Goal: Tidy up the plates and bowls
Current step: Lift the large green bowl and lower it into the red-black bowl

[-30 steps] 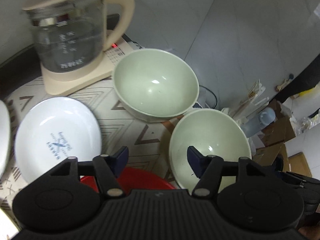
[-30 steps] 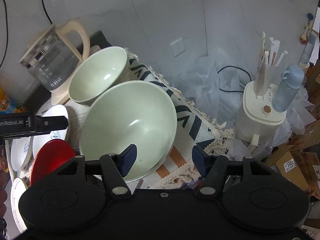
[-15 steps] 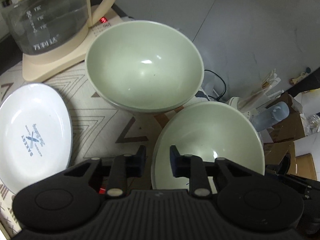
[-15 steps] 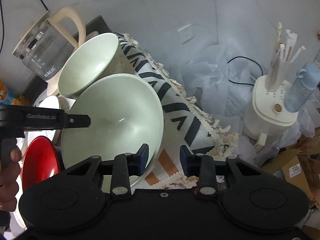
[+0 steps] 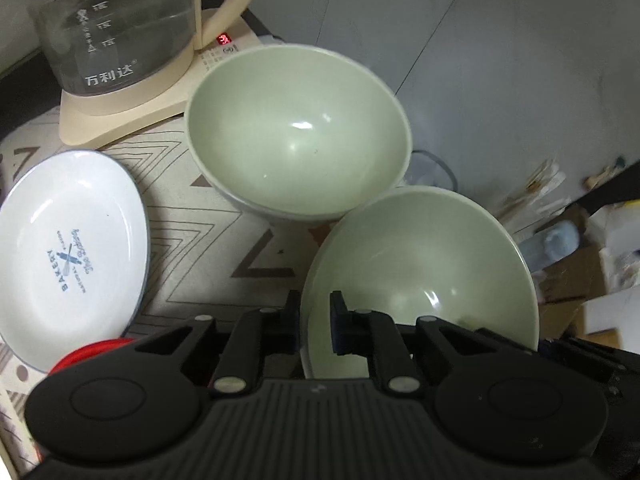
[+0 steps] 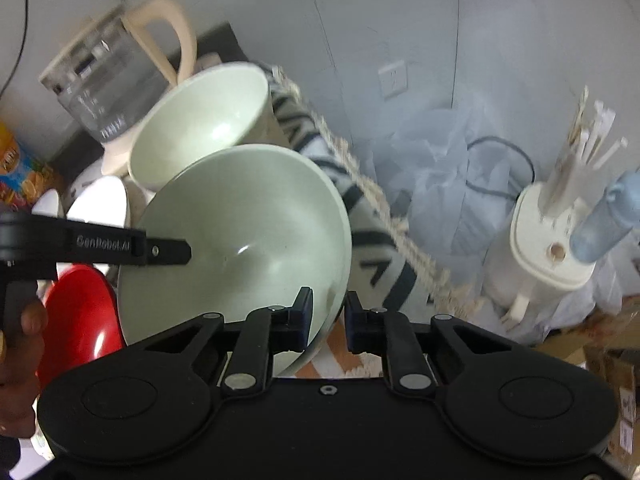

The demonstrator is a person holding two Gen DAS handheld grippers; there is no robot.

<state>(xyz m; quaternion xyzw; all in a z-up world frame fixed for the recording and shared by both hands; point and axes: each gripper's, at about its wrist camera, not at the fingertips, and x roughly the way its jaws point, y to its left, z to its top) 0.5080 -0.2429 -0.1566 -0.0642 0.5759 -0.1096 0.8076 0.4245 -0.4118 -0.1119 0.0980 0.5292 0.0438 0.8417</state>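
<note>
Two pale green bowls are in view. The near bowl (image 5: 420, 264) is tilted, and my left gripper (image 5: 314, 320) is shut on its left rim. My right gripper (image 6: 327, 320) is shut on the right rim of the same bowl (image 6: 240, 240). The far bowl (image 5: 296, 128) stands on the patterned cloth behind it and also shows in the right wrist view (image 6: 200, 120). A white oval plate (image 5: 68, 256) with blue print lies to the left. A red plate (image 6: 80, 312) lies under the left gripper and shows as a sliver in the left wrist view (image 5: 88, 354).
A glass kettle (image 5: 112, 24) on a cream base stands behind the far bowl. The cloth's fringed edge (image 6: 384, 204) drops off at the right. Beyond it stand a white appliance (image 6: 548, 248) with sticks, a blue bottle (image 6: 608, 224) and cardboard boxes (image 5: 576, 280).
Both grippers went from wide open to shut on opposite rims of the near green bowl. The bowl has tilted up from the cloth.
</note>
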